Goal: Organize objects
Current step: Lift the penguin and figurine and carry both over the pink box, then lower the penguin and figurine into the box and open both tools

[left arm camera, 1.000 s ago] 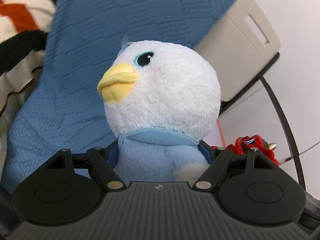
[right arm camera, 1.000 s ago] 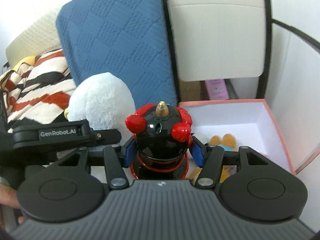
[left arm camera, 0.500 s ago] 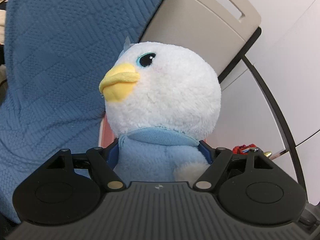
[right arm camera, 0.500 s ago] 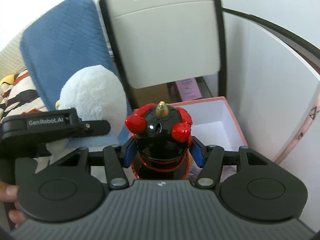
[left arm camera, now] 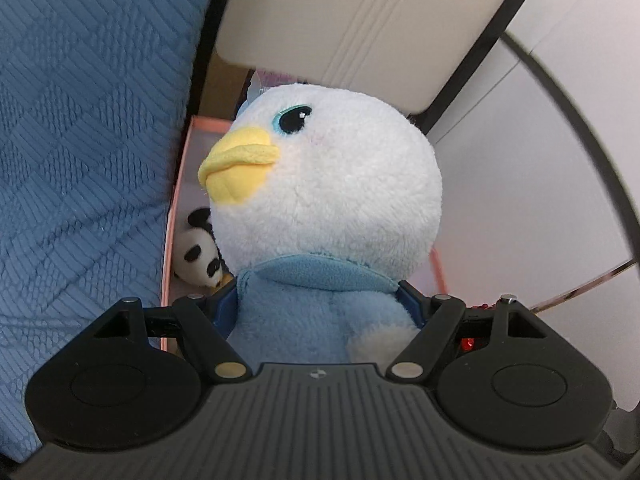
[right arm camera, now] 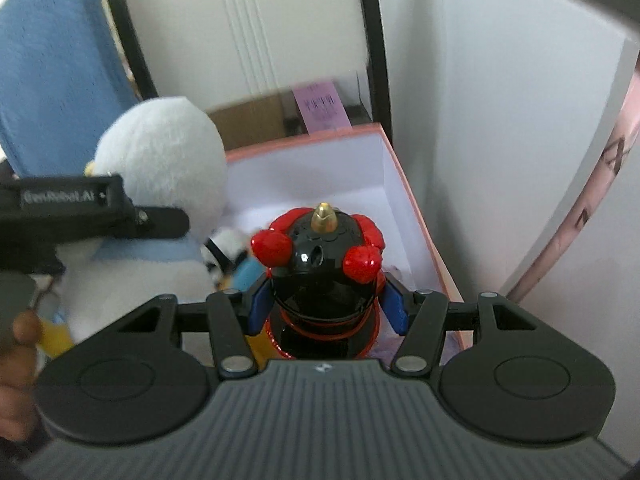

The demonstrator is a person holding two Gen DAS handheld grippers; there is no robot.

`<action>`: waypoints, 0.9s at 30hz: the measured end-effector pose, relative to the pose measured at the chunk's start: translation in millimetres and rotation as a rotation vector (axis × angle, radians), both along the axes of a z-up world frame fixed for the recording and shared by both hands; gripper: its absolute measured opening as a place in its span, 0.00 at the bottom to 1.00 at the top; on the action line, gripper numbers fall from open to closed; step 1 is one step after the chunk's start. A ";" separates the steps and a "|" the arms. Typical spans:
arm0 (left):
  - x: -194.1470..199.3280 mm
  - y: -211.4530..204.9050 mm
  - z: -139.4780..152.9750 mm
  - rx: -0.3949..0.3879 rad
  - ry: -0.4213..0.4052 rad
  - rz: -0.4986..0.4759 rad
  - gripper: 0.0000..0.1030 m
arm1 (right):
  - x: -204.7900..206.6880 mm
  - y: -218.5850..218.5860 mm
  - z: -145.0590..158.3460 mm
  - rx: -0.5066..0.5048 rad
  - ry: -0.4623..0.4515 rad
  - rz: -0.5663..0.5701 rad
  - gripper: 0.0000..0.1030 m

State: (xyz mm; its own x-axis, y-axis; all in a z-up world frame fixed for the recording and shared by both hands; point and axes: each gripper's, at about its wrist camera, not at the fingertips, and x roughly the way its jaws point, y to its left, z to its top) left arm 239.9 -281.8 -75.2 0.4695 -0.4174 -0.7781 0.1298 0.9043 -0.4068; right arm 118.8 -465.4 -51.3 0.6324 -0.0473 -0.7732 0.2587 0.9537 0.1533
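Observation:
My left gripper (left arm camera: 320,312) is shut on a plush bird (left arm camera: 328,184) with a white head, yellow beak and light blue body; its blue pads press the body from both sides. My right gripper (right arm camera: 326,304) is shut on a black and red toy figure (right arm camera: 320,256) with a gold tip on top. Both toys hang over a pink-rimmed box (right arm camera: 404,184) with a white inside. In the right wrist view the plush bird (right arm camera: 160,168) and the left gripper's black body (right arm camera: 72,204) are at the left. A small panda plush (left arm camera: 198,254) lies in the box.
A blue quilted cushion (left arm camera: 88,128) stands left of the box (left arm camera: 170,216). A beige chair back (left arm camera: 360,20) with a black frame rises behind it. A white wall panel (right arm camera: 500,140) and a pink curved edge (right arm camera: 580,208) close off the right. A person's fingers (right arm camera: 24,332) hold the left gripper.
Both grippers have moved right and down, from over the cushion to above the box. The striped blanket has left view; the box's inside and the panda now show. Both grips unchanged.

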 end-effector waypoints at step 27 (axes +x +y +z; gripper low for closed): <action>7.6 -12.9 -24.9 0.055 0.028 -0.051 0.90 | 5.4 -22.7 -47.0 0.085 0.130 0.001 0.64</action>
